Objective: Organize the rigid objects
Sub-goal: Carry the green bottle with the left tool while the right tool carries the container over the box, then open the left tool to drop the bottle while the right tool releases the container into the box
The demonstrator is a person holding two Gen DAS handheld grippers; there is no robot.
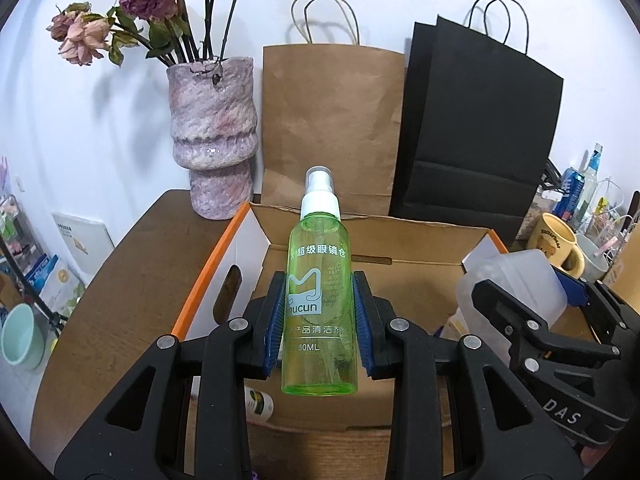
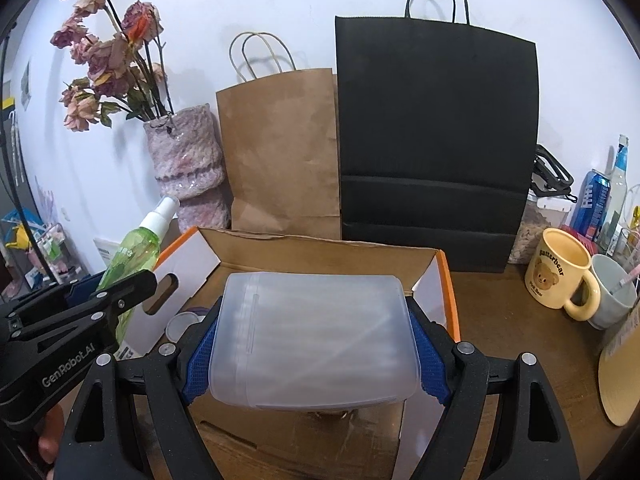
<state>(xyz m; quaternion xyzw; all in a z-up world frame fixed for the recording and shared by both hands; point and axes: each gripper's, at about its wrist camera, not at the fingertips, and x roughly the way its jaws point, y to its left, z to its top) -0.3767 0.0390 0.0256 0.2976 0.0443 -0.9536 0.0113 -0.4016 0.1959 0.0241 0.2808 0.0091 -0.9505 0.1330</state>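
My left gripper [image 1: 319, 320] is shut on a green spray bottle [image 1: 319, 304] with a white pump top, held upright above the open cardboard box [image 1: 420, 292]. It also shows in the right wrist view [image 2: 136, 256], at the left. My right gripper [image 2: 314, 344] is shut on a frosted translucent plastic container [image 2: 316, 336], held above the same box [image 2: 320, 250]. That container shows at the right of the left wrist view [image 1: 516, 284]. Small items lie on the box floor, mostly hidden: a white bottle [image 1: 258, 402] and a round lid [image 2: 182, 326].
A pink vase [image 1: 212, 136] with dried roses, a brown paper bag [image 1: 332, 128] and a black paper bag [image 1: 480, 132] stand behind the box on the brown table [image 1: 120, 312]. A yellow bear mug [image 2: 560, 276], a grey cup [image 2: 612, 300], a can and bottles crowd the right.
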